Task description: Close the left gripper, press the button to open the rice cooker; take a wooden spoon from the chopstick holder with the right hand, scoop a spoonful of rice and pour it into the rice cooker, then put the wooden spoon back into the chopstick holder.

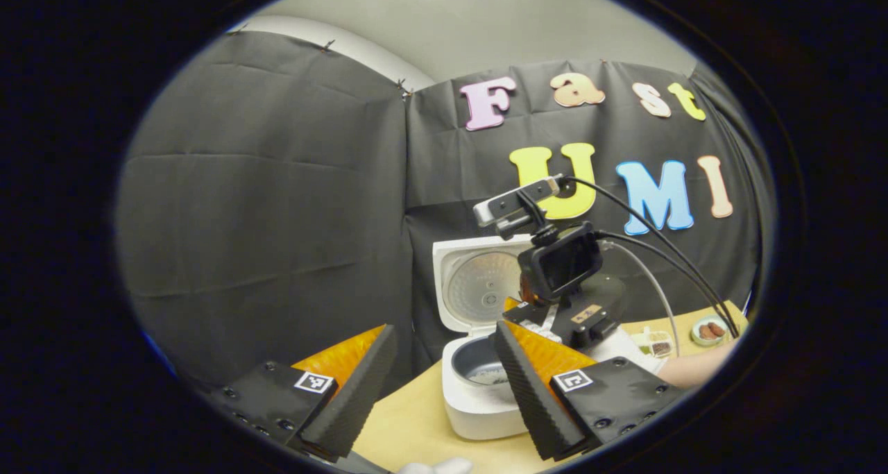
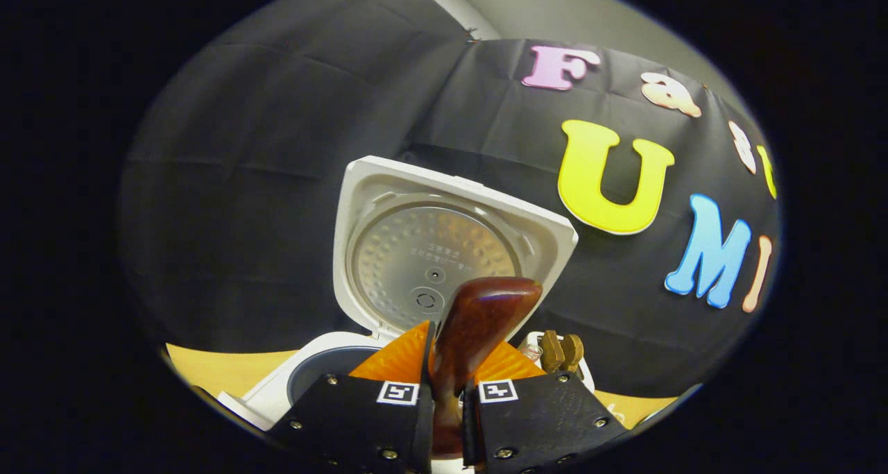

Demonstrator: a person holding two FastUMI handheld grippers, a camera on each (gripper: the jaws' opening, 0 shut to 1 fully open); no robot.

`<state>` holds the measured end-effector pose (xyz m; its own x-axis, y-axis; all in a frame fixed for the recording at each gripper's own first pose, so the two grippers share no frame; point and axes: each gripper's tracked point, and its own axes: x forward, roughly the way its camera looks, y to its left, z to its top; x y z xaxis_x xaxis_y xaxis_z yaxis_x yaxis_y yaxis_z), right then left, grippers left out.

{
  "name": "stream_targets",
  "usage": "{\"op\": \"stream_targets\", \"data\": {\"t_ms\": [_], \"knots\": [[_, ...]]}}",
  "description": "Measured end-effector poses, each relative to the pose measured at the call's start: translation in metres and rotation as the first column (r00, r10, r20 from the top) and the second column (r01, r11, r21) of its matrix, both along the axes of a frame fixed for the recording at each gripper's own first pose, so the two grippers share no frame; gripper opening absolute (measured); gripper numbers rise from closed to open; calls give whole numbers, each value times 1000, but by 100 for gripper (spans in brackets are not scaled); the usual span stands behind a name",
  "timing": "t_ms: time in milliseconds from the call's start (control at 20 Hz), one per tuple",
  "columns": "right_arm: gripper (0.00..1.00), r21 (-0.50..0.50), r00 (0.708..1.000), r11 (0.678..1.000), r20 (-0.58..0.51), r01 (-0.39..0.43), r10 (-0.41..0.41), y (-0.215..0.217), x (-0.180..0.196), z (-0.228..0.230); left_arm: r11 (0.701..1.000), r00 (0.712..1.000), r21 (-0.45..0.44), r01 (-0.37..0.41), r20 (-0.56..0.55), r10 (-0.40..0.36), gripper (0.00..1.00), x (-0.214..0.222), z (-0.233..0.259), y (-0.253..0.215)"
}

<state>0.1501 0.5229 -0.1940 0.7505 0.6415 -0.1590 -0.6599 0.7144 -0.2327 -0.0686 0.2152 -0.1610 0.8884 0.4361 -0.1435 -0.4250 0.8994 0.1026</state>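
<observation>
Right up against the lens in the right gripper view, the right hand-held gripper (image 2: pixel 447 363) is clenched on the wooden spoon (image 2: pixel 472 328), both fingers pressing its handle, with the glossy reddish-brown bowl sticking up and tilted a bit to the right.

Biggest thing around is the rice cooker (image 2: pixel 444 252): white, lid (image 2: pixel 388 189) swung fully up and back, showing the dimpled metal inner plate. Its dark inner pot (image 1: pixel 479 366) sits open below the lid, and in the left gripper view there's a bit of pale rice in the bottom. So the top of the pot is wide open from above and from the front, while the raised lid walls off the back, close to the black cloth.

Over in the left gripper view, the left hand-held gripper (image 1: pixel 444 384) is released, fingers spread wide, hanging over the near edge of the tan counter (image 1: pixel 409 425) with the cooker between and beyond them. The right one (image 1: pixel 555 300) hovers just over the pot's right side there, cables trailing off to the right.

Behind the spoon, the chopstick holder (image 2: pixel 562 352) pokes up with wooden handle ends, just right of the cooker. A small dish (image 1: pixel 709 330) sits far right on the counter, well apart.
</observation>
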Motion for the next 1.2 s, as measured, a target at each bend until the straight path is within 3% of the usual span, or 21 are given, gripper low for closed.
{"op": "stream_targets", "data": {"t_ms": [200, 300, 450, 500, 550, 750, 950, 1200], "knots": [[17, 160, 975, 984, -216, 78, -42, -18, 15, 8, 1000, 1000, 3, 16, 5, -16, 98, 4, 9, -6], [17, 253, 950, 958, -310, 132, -49, -32, 19, 17, 1000, 1000, 6, 24, 16, -25, 98, 4, 15, -8], [17, 422, 860, 869, -510, 260, -10, -48, 30, 25, 999, 999, 10, 33, 22, -33, 100, 9, 22, -12], [17, 453, 842, 841, -539, 294, -5, -56, 34, 30, 999, 999, 12, 34, 24, -35, 98, 8, 22, -13], [17, 463, 831, 828, -557, 316, -6, -62, 37, 30, 999, 999, 11, 36, 24, -36, 98, 8, 23, -13], [17, 455, 832, 826, -554, 333, -30, -88, 43, 28, 999, 999, 19, 44, 18, -44, 98, 8, 20, -14], [17, 482, 806, 786, -591, 388, -36, -111, 50, 29, 999, 999, 3, 52, 17, -52, 99, 12, 21, -19], [17, 489, 802, 739, -587, 462, -113, -187, 66, 33, 994, 994, 25, 102, 35, -103, 98, 20, 32, -43]]}}
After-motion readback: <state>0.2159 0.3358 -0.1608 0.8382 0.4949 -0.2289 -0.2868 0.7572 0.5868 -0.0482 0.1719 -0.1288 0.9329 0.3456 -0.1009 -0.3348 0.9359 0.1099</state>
